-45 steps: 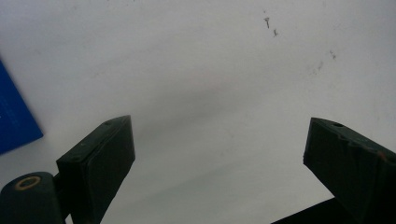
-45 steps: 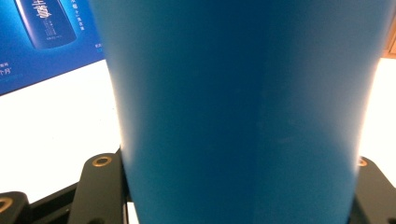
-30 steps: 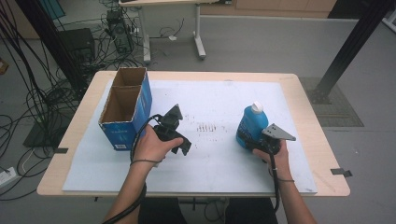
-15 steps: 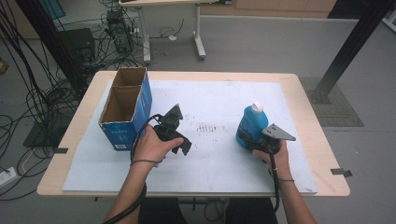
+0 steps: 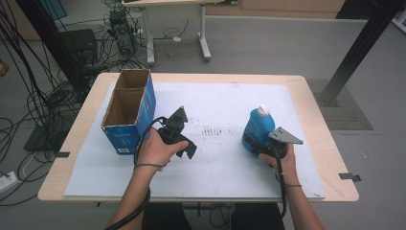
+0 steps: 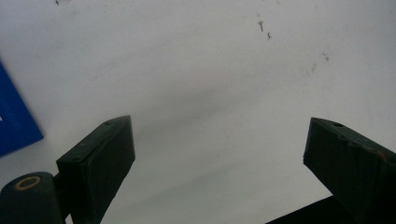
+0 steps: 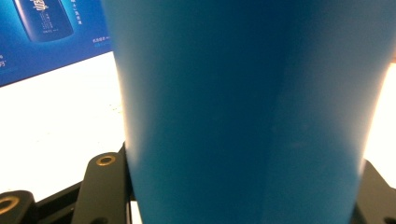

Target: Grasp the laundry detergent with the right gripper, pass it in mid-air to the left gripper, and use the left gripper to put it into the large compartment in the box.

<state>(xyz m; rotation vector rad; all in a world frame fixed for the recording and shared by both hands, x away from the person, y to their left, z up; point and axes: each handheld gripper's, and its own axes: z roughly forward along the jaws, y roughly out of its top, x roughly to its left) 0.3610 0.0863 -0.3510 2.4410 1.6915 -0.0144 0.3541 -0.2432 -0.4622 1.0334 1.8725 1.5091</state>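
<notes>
The right gripper (image 5: 265,146) has its jaws closed around the lower body of the blue bottle (image 5: 257,128), which stands upright at the table's right, long axis vertical, white cap (image 5: 263,110) pointing up. The left gripper (image 5: 178,134), jaws wide and empty, hovers mid-table beside the open blue box (image 5: 128,111) at far left; the bottle lies well to its right.

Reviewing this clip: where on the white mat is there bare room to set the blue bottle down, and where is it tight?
Free: the wide strip between the left gripper and the blue bottle, the far half of the white mat, and the near edge between the forearms. Tight: the left side, where the open cardboard box stands close beside the left gripper, and around the right gripper at the bottle.
</notes>
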